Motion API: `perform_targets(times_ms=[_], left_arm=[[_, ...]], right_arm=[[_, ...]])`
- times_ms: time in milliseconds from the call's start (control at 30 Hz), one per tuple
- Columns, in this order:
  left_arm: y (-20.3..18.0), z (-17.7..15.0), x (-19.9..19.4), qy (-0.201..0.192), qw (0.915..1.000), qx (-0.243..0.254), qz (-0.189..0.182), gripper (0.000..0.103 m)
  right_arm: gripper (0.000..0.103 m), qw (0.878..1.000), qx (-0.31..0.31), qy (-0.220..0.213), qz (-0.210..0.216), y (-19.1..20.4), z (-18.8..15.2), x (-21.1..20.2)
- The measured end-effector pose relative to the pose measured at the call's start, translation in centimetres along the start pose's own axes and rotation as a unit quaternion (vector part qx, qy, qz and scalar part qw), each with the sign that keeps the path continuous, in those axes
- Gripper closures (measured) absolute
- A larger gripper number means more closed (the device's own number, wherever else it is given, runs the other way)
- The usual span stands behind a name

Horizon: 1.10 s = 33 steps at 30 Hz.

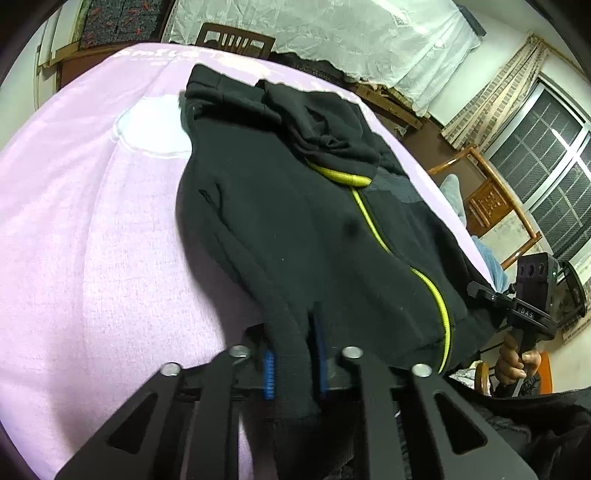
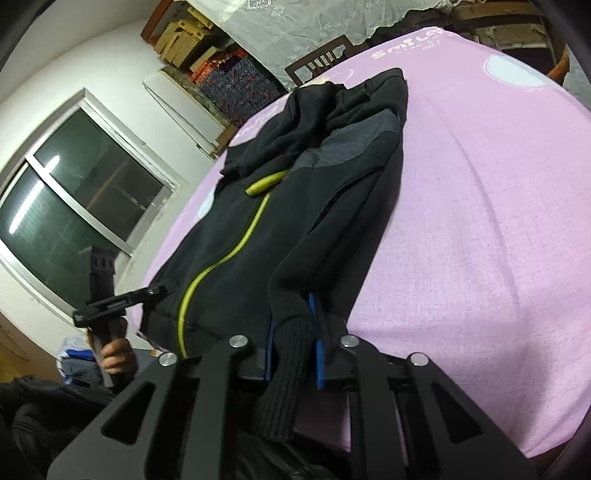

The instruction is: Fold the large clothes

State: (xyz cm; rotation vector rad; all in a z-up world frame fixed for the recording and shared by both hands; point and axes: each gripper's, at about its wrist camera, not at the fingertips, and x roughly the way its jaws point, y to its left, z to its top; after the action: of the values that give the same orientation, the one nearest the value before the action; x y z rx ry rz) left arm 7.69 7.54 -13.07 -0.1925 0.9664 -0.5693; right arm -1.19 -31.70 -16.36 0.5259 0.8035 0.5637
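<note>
Item: black zip jacket [image 1: 295, 229], yellow-green zipper [image 1: 373, 225] running down the front, grey shoulder panel [image 2: 354, 144], hood bunched at the far end. Location: laid lengthwise on a desk covered by a pink cloth [image 1: 92, 240]; hem end toward the cameras and hanging at the near edge. Cloth markings: a pale round patch [image 1: 151, 125] beside the jacket's far shoulder, and white lettering at the far edge [image 2: 406, 46] that appears to read "Smile", with smaller lines beneath too blurred to read. Left tool [image 1: 293, 363]: blue-padded jaws clamped on a black sleeve [image 1: 291, 354] at the jacket's near left side, the fabric passing between the pads. Right tool [image 2: 295, 354]: blue pads closed on the ribbed cuff [image 2: 291, 350] of the other sleeve, the knit hanging down below the pads. Each tool appears in the other's view, held by a hand [image 2: 116, 356] on its grip; the right tool's body carries white lettering "DAS" [image 1: 526, 314]. Surroundings: dark wooden chair back [image 1: 236, 42] beyond the desk, white lace fabric [image 1: 332, 29] above it, barred window [image 1: 554, 155] with a checked curtain [image 1: 506, 92].
</note>
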Motion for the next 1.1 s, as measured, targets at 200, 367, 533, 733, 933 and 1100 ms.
perform_targets(times_ms=[200,367,533,733,933,1100], left_arm=[[-0.6,0.9,-1.1,-0.018,0.9998,0.004,-0.011,0.091],[-2.0,2.9,-2.0,-0.037,0.9989,0.023,-0.015,0.092],[-3.0,6.1,-2.9,-0.061,0.9973,0.037,-0.016,0.092],[-3.7,11.0,-2.9,-0.083,0.9954,0.046,-0.013,0.092],[-3.3,16.2,-0.8,-0.076,0.9963,0.039,-0.011,0.092],[-1.4,20.6,1.5,-0.063,0.9979,0.017,-0.004,0.091]], right_arm=[[0.089,0.997,0.045,-0.005,0.061,-1.2,0.7,-0.6],[0.089,0.992,0.056,-0.016,0.109,-0.5,2.5,-1.1],[0.09,0.988,0.054,-0.03,0.141,0.2,5.3,-1.5],[0.09,0.984,0.055,-0.048,0.161,0.6,10.7,-1.1],[0.09,0.981,0.077,-0.064,0.164,-0.5,17.5,0.7],[0.09,0.979,0.112,-0.068,0.156,-2.6,22.6,3.5]])
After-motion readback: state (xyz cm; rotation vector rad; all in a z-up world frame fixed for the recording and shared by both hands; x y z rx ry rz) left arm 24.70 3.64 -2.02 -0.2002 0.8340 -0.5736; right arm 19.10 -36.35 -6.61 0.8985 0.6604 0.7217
